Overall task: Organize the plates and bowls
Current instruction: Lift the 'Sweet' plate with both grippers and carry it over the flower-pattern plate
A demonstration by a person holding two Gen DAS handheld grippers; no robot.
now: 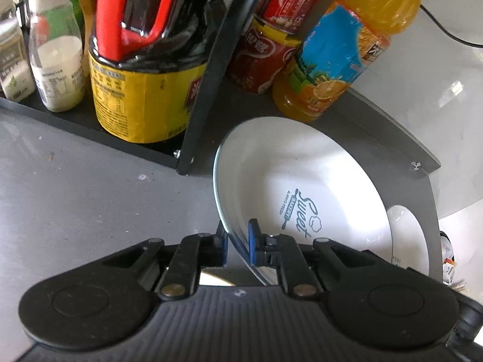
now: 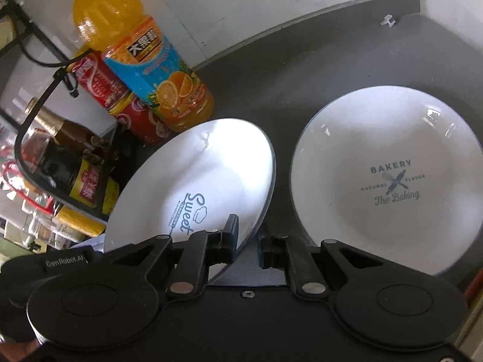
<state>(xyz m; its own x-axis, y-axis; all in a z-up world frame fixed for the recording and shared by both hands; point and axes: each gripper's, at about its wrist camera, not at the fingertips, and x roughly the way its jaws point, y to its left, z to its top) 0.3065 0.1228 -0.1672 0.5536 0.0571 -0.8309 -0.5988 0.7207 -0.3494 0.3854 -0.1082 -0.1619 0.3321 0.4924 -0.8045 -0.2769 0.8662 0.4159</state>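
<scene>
Left wrist view: left gripper pinches the near-left rim of the tilted white "Sweet" plate, one blue pad inside the rim, the other outside.
Right wrist view: right gripper has its jaws on either side of the same plate's near-right rim; whether they press it I cannot tell.
Second plate: white "Bakery" plate lies flat on the dark counter, just right of the tilted one.
Far left: orange juice bottle, red cans, soy sauce bottle.
</scene>
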